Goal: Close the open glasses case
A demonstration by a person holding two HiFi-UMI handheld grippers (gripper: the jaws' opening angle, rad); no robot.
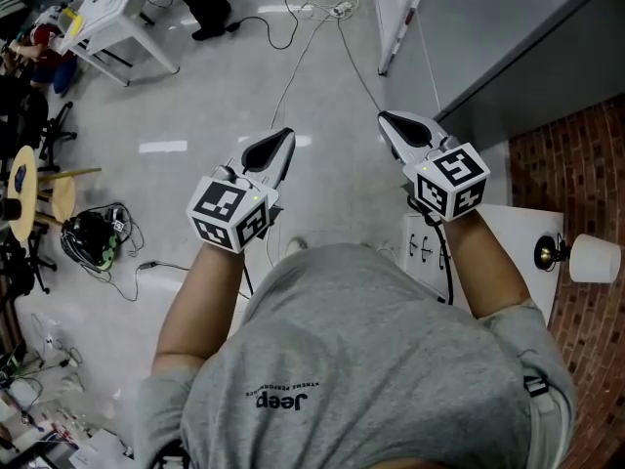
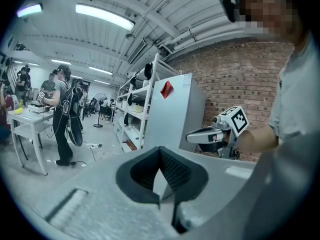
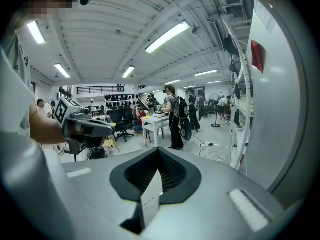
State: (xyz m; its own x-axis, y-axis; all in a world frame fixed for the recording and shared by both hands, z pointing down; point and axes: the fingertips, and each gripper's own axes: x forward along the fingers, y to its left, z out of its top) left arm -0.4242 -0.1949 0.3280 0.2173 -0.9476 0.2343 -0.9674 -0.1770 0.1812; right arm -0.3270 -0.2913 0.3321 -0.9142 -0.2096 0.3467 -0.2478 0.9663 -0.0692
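Note:
No glasses case shows in any view. In the head view both grippers are held out level in front of the person's chest, above the floor. My left gripper (image 1: 285,135) has its jaws together with nothing between them, and its marker cube sits over the left hand. My right gripper (image 1: 384,117) is likewise shut and empty. The left gripper view looks past its own closed jaws (image 2: 160,150) at the right gripper (image 2: 192,136) in front of a brick wall. In the right gripper view the closed jaws (image 3: 159,153) point into the room, with the left gripper (image 3: 107,129) off to the left.
A white table (image 1: 508,228) lies low at the right beside a brick wall (image 1: 576,164), with a white cylinder (image 1: 594,258) on it. A grey cabinet (image 1: 488,27) stands ahead on the right. Cables (image 1: 293,27) cross the floor. A stool (image 1: 29,193) and people stand further off.

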